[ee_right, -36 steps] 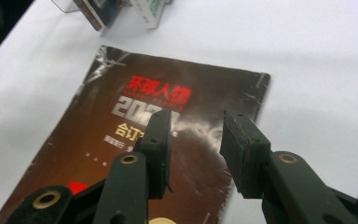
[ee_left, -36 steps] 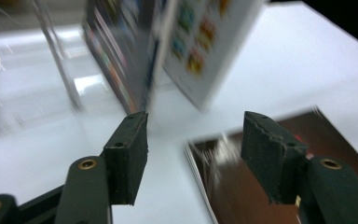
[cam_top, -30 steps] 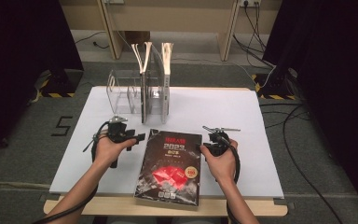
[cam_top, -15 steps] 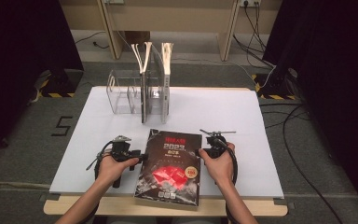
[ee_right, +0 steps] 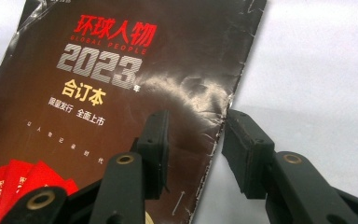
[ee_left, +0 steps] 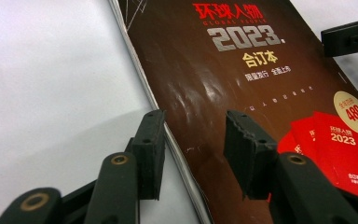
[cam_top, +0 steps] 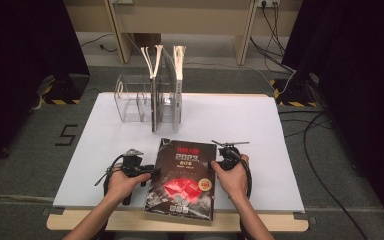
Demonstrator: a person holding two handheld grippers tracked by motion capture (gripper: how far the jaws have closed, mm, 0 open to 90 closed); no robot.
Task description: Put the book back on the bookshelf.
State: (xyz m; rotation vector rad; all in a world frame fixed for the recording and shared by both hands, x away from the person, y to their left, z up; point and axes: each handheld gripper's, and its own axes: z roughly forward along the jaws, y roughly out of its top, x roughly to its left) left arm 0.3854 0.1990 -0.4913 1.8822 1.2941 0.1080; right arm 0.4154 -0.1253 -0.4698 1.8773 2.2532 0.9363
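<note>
Table (cam_top: 105,150): white, flat top; bare room left and right of the book.
Book (cam_top: 182,180): thick, glossy dark cover, red shapes, "2023"; lies flat at the near edge; worn right edge.
Left gripper (ee_left: 193,149): fingers part-open, have just been closing, straddling the book's left edge.
Right gripper (ee_right: 196,149): fingers wide, straddling the right edge.

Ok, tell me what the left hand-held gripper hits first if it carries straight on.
Probably the left edge of the thick dark-covered book: the left hand-held gripper already straddles it, jaws closing.
</note>
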